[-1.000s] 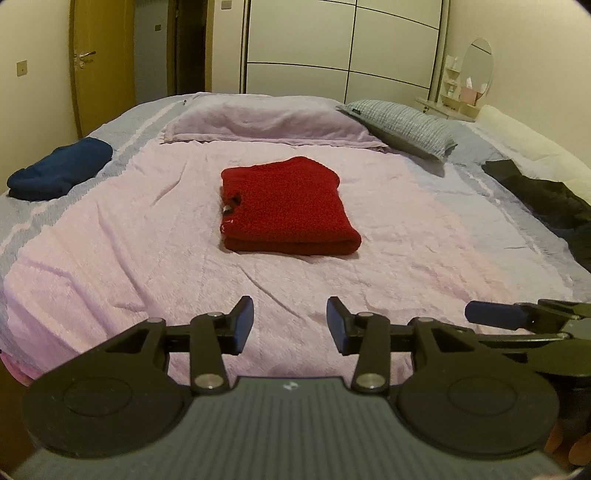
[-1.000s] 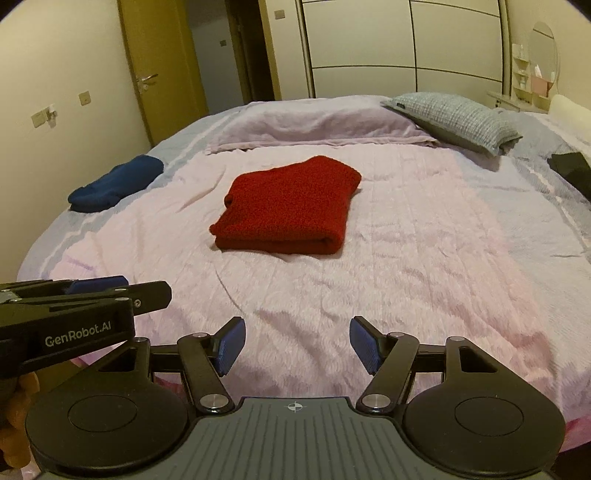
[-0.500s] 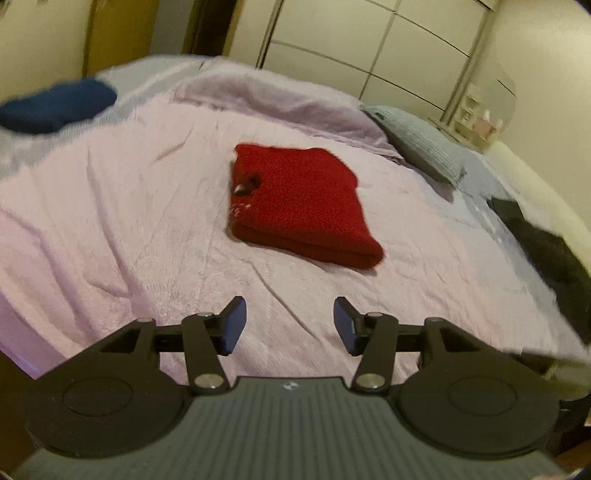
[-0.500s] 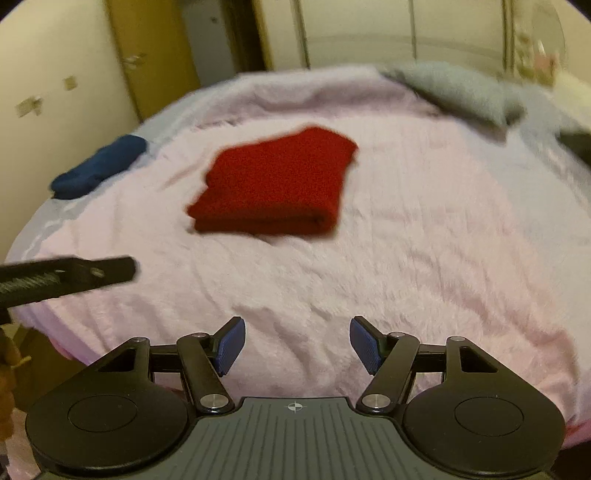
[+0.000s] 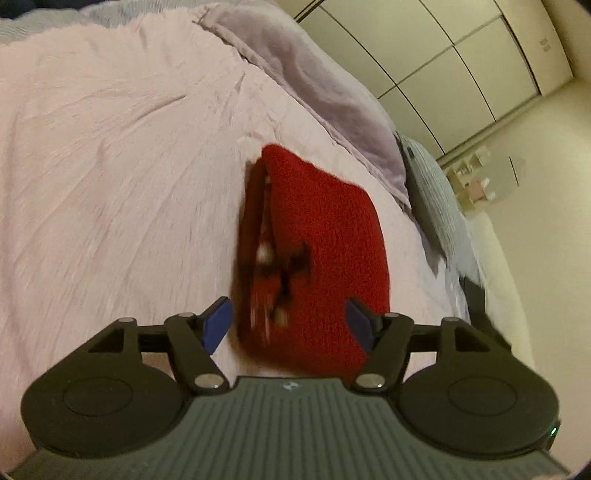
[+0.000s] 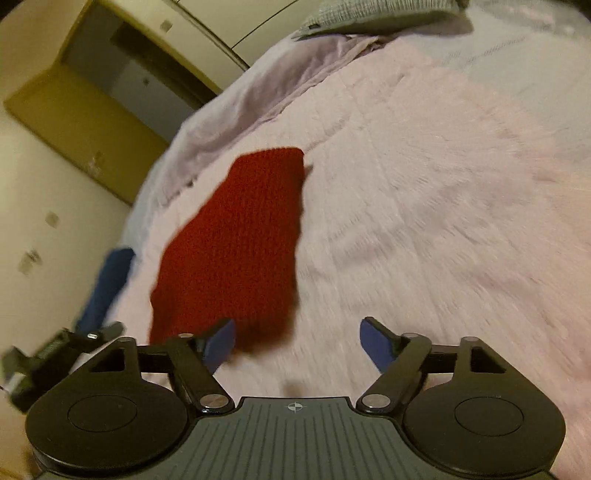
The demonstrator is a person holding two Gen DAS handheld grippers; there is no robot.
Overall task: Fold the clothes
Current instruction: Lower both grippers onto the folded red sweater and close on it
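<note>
Where the folded red sweater (image 5: pixel 325 254) was seen well ahead of both grippers half a second ago, it is now found just before them, its near end lying between the spread fingers of the left gripper (image 5: pixel 289 325). No cloth is pinched; whether the pads touch it cannot be told. The right gripper (image 6: pixel 297 341) is likewise held wide apart and empty, with the sweater's near corner (image 6: pixel 236 251) just beyond its left finger. Both views are now strongly tilted, where they were near level before.

Recorded around, nearest first: pink bedspread (image 5: pixel 110 184), creased, bearing the sweater; the left gripper's body, blurred, at the lower left edge of the right view; a folded navy garment (image 6: pixel 107 284) near the bed's left edge; a lilac pillow (image 5: pixel 314 85) and a grey checked pillow (image 6: pixel 373 11) at the head; wardrobe panels (image 5: pixel 461 66) and a doorway (image 6: pixel 122 74) beyond.
</note>
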